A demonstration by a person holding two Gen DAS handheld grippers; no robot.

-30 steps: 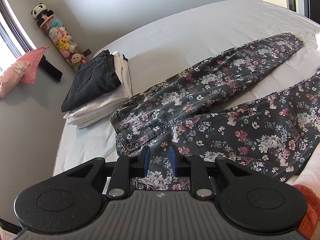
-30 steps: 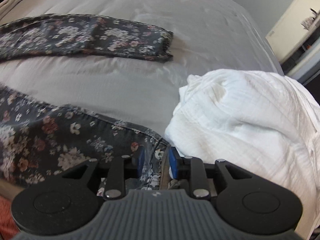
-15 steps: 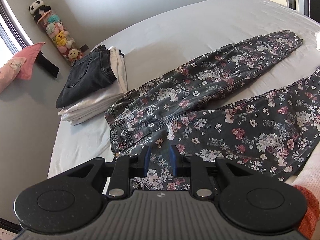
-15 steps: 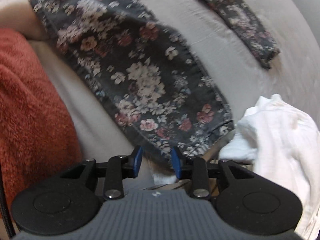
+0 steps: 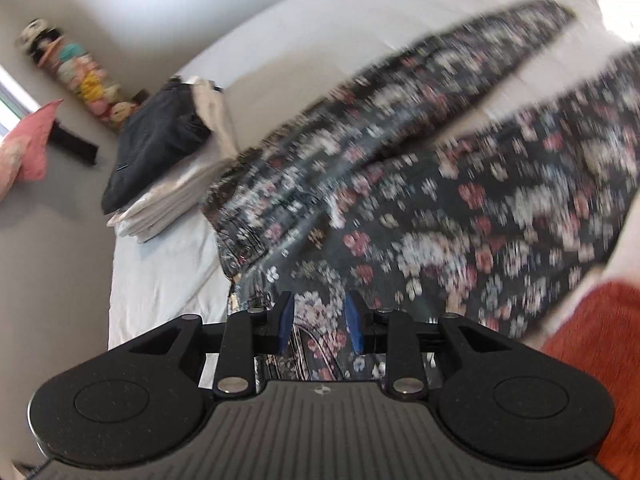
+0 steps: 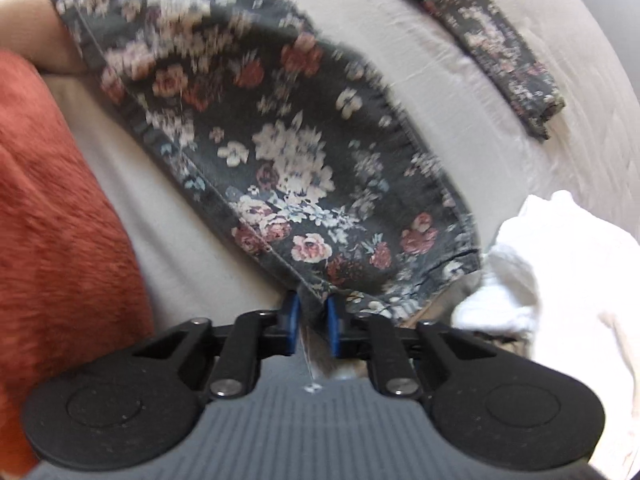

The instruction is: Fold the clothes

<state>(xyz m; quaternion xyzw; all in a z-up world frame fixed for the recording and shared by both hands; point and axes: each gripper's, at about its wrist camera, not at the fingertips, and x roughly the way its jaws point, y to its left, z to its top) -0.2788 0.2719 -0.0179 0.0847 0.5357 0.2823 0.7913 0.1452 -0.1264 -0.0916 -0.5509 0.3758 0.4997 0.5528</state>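
Dark floral pants [image 5: 420, 184] lie spread on the bed with the legs apart. My left gripper [image 5: 318, 322] is shut on the waistband corner nearest me. My right gripper [image 6: 311, 320] is shut on the hem of the near leg [image 6: 288, 168] and holds it lifted off the sheet. The far leg [image 6: 504, 36] lies flat at the upper right of the right wrist view. The left wrist view is blurred by motion.
A folded stack of dark jeans on white clothes [image 5: 160, 160] sits at the far left of the bed. A crumpled white garment [image 6: 568, 280] lies right of the hem. A rust-orange blanket [image 6: 52, 220] is on the left. Plush toys [image 5: 80, 76] stand by the wall.
Both grippers have lifted and pulled the pants; the right gripper has closed tighter on the near leg's hem, and the left view has gone blurred with motion.
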